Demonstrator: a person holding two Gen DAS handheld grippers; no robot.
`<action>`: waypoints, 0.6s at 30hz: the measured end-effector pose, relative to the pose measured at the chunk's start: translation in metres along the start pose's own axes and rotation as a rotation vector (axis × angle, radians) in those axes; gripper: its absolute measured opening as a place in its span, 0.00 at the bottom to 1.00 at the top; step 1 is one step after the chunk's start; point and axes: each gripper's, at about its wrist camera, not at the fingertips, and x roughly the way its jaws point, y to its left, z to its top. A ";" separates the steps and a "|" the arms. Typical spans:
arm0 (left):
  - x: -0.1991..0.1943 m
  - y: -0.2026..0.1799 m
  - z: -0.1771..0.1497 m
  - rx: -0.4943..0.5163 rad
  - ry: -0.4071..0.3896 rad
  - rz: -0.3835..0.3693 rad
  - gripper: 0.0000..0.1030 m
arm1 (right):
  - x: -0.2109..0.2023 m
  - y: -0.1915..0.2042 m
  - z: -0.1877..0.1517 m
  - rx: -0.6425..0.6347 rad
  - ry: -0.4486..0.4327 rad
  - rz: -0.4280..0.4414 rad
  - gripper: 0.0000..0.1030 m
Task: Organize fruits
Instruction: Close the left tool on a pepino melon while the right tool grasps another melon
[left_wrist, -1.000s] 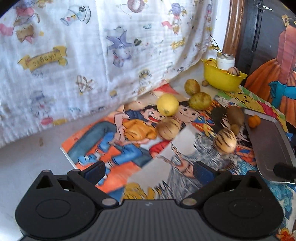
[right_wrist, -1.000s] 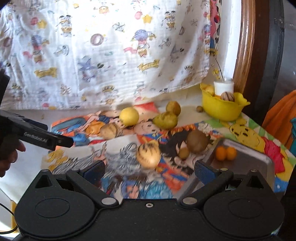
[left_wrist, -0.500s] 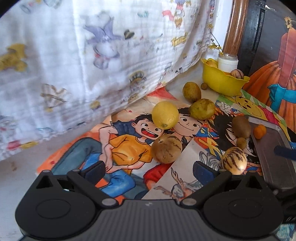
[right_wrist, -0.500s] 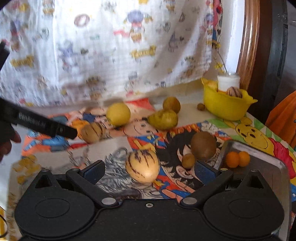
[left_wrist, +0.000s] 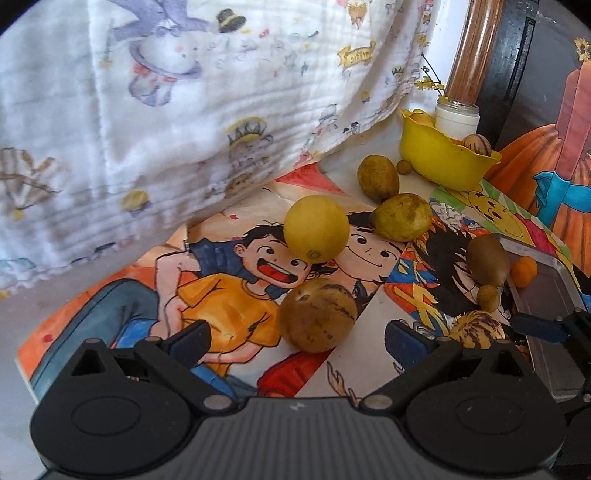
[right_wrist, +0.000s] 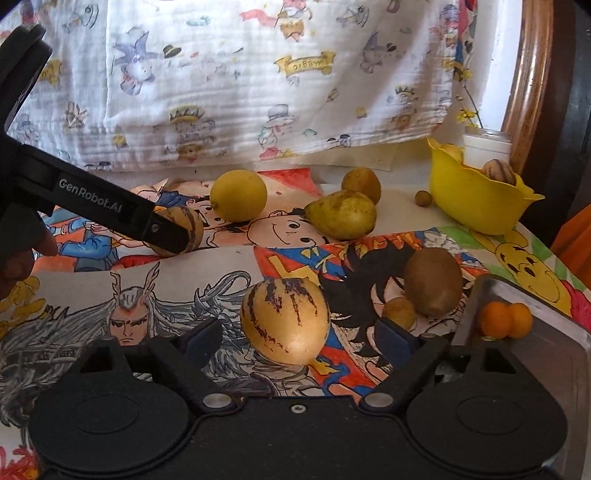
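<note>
Closing my right gripper (right_wrist: 295, 341) on the striped melon (right_wrist: 284, 319) just left of the metal tray (right_wrist: 535, 354) — jaws have been narrowing, pads not yet touching. My left gripper (left_wrist: 295, 338), open, brackets the brown-striped fruit (left_wrist: 317, 314). Next: squeeze gently. Tray's near edge is cut off.

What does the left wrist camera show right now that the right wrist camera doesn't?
Only the left wrist view shows the left gripper open around a brown striped fruit. Only the right wrist view shows the right gripper, jaws just closing, around a yellow striped fruit, and two oranges side by side. Both show the lemon, pear, yellow bowl and metal tray.
</note>
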 end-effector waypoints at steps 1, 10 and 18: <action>0.001 -0.001 0.000 0.003 -0.002 0.000 0.96 | 0.002 0.001 0.000 -0.004 0.003 0.003 0.81; 0.012 0.000 -0.001 -0.019 0.000 -0.028 0.80 | 0.010 -0.001 -0.001 0.012 -0.009 0.029 0.69; 0.017 -0.004 -0.001 0.005 -0.017 -0.009 0.65 | 0.016 -0.006 -0.002 0.064 -0.016 0.062 0.57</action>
